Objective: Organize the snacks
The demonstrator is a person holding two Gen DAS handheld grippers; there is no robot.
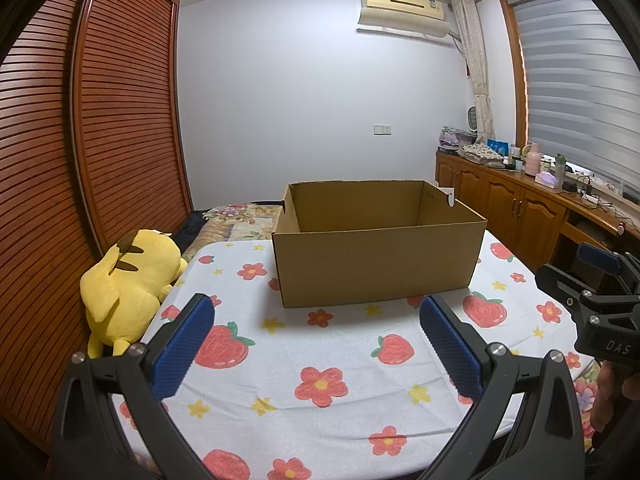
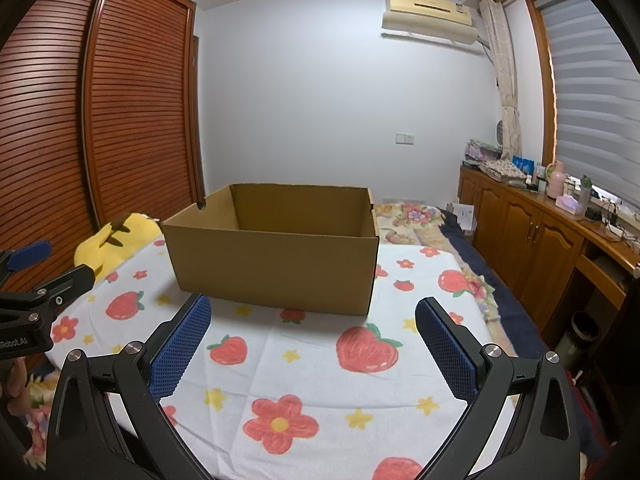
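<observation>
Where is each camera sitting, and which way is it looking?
Left wrist: sits on the left gripper, facing the cardboard box from the yellow plush toy side; the right gripper and a hand show.
Right wrist: sits on the right gripper, facing the box from the cabinet side; the left gripper shows.
Shared: box, plush toy, strawberry cloth, open jaws.

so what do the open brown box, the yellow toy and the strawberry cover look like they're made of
Open brown box: looks like plain corrugated cardboard, matte and unprinted, with thin raw-cut edges and folded corners.
Yellow plush toy: seems to be soft stuffed fabric with a fuzzy nap and a rounded, squashy shape.
White strawberry-and-flower cover: probably a woven or terry-like cloth, given its fine textured surface, printed pattern and soft creases.
</observation>
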